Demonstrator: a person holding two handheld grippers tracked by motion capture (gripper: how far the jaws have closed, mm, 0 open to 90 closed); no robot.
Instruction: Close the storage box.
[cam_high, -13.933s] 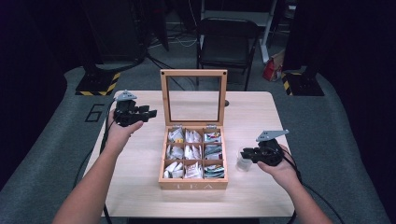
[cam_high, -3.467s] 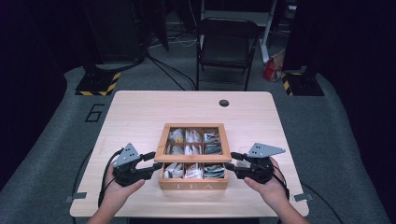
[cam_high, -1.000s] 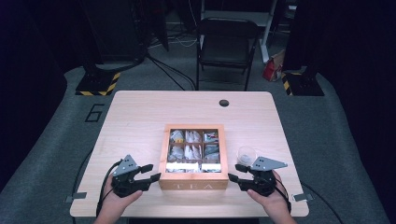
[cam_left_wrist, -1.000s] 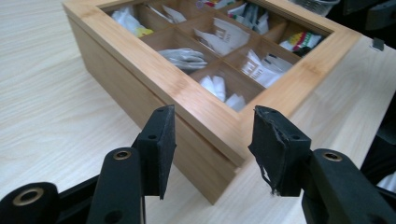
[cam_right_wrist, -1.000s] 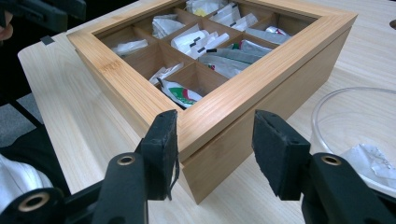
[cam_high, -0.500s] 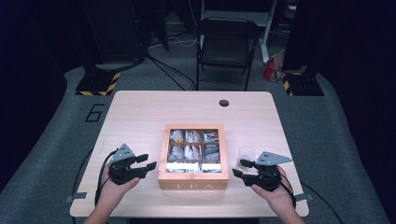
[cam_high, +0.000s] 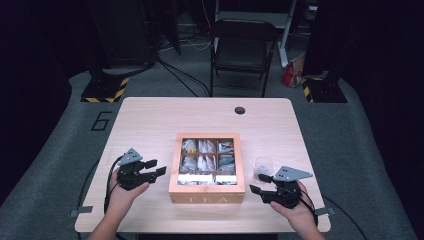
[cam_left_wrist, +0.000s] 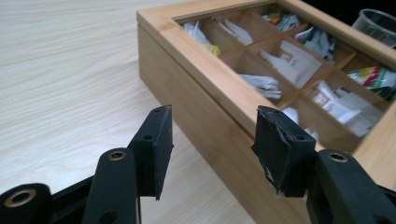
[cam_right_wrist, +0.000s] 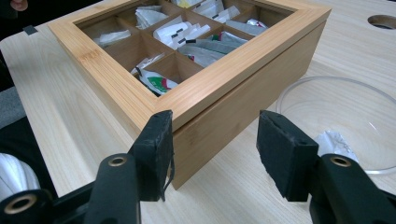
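Observation:
A wooden tea box (cam_high: 207, 192) marked TEA sits near the table's front edge, its glass lid shut over compartments of tea bags (cam_high: 206, 162). My left gripper (cam_high: 158, 169) is open just left of the box, jaws pointing at its left wall (cam_left_wrist: 205, 116). The right gripper (cam_high: 256, 191) is open at the box's front right corner (cam_right_wrist: 187, 135). A clear plastic cup (cam_high: 263, 165) with a white sachet (cam_right_wrist: 334, 140) in it stands right of the box, beside the right gripper.
The light wooden table (cam_high: 150, 120) has a round cable hole (cam_high: 240, 110) at the back. A black folding chair (cam_high: 242, 47) stands behind the table. Cables trail off the front edge from both grippers.
The lid, upright 13.9 s ago, is now shut. In the last second both grippers have drawn slightly away from the box sides, the left one rising toward the box's middle height.

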